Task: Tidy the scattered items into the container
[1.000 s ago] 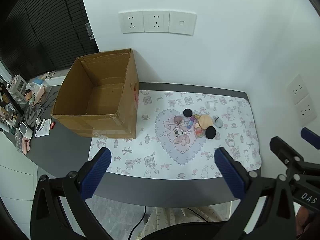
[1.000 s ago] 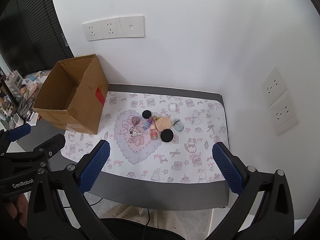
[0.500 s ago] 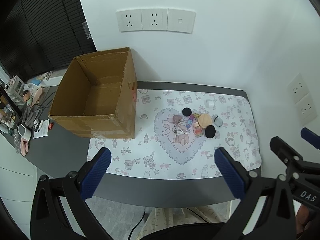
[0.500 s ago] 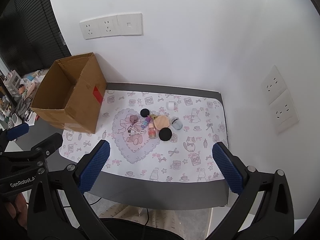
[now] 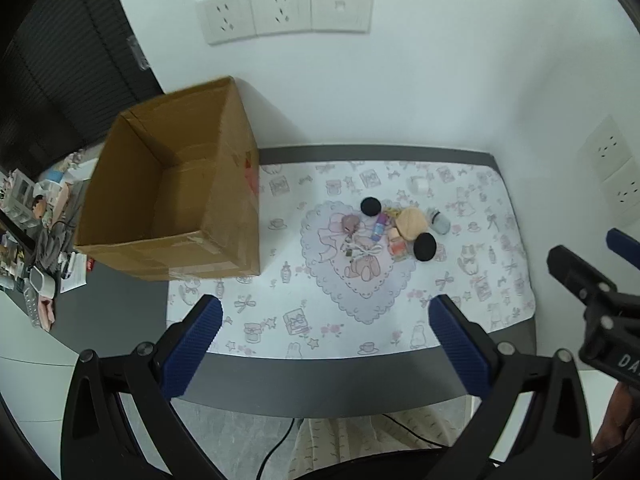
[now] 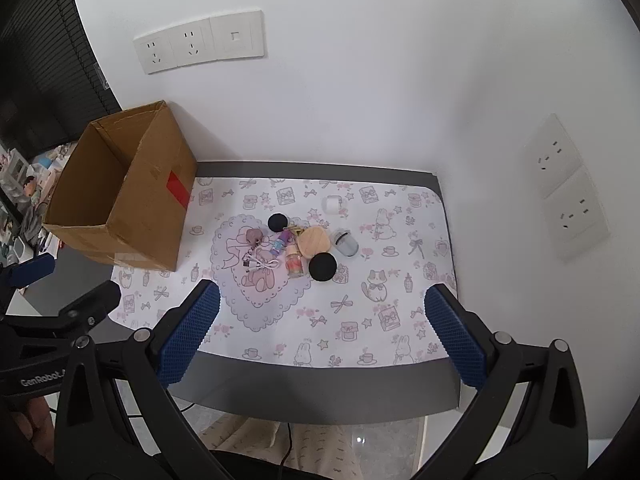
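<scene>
The grey worktop (image 6: 320, 384) carries a white mat (image 6: 360, 320) printed with small pastel drawings and a lilac heart with a bear at its middle. On the left end of the mat, its far corner close to the wall, stands an open brown cardboard box (image 5: 176, 196), upright, flaps open at the top, with a red label on the side that faces the items; its inside looks bare as far as the left wrist view shows. The left gripper (image 5: 326, 344) hangs above the near edge of the worktop with its blue-padded fingers (image 5: 192, 344) spread wide and nothing between them. The right gripper (image 6: 320, 332) is held the same way over the near edge, wide apart and holding nothing. The scattered items sit in a tight cluster on the upper right part of the heart, well apart from the box: a round beige puff (image 6: 314, 242), a larger black round pad (image 6: 323, 266) just in front of it, a smaller black round pad (image 6: 277, 222) behind, a pale blue-grey capped jar (image 6: 345, 242) lying on its side at the right, a small bottle with orange contents (image 6: 294, 263), a little purple and blue tube (image 6: 281, 241), a coiled white cable (image 6: 262, 263) and a small pinkish lump (image 6: 253, 236). A small white case (image 6: 331, 204) lies alone on the mat behind the cluster.
</scene>
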`<act>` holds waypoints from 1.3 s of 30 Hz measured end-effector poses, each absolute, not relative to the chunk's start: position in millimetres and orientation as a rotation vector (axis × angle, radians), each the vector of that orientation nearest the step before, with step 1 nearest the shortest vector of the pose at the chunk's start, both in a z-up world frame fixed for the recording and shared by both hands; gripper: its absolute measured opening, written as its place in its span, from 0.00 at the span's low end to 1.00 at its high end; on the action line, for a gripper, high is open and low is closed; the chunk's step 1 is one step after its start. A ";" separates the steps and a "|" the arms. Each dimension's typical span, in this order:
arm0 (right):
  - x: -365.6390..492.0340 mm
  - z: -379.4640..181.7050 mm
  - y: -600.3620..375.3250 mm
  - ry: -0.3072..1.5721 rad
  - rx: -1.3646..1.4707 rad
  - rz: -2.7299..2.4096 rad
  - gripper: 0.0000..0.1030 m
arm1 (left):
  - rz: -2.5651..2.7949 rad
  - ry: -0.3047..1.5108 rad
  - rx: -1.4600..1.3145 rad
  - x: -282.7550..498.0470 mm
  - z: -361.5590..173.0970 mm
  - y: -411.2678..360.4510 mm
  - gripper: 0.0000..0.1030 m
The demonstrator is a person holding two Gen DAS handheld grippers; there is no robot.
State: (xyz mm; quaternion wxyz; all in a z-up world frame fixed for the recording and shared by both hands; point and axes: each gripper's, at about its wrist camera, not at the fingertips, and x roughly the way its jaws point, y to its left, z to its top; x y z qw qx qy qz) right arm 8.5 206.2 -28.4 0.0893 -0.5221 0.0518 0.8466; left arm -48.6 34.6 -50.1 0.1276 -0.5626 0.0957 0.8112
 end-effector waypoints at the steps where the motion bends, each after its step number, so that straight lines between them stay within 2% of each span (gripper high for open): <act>1: 5.8 -31.8 208.3 0.150 -1.561 2.520 1.00 | 2.355 0.282 -1.647 -51.0 -55.7 36.9 1.00; 18: -23.8 -97.6 241.3 0.162 -1.705 2.442 1.00 | 2.252 0.267 -1.740 -79.9 -129.0 62.9 1.00; 28: -46.3 -136.7 239.2 0.055 -1.835 2.453 1.00 | 2.192 0.257 -1.807 -89.6 -166.3 68.6 1.00; 39: -70.0 -175.3 251.7 0.054 -1.861 2.419 1.00 | 2.169 0.251 -1.827 -107.9 -203.0 83.5 1.00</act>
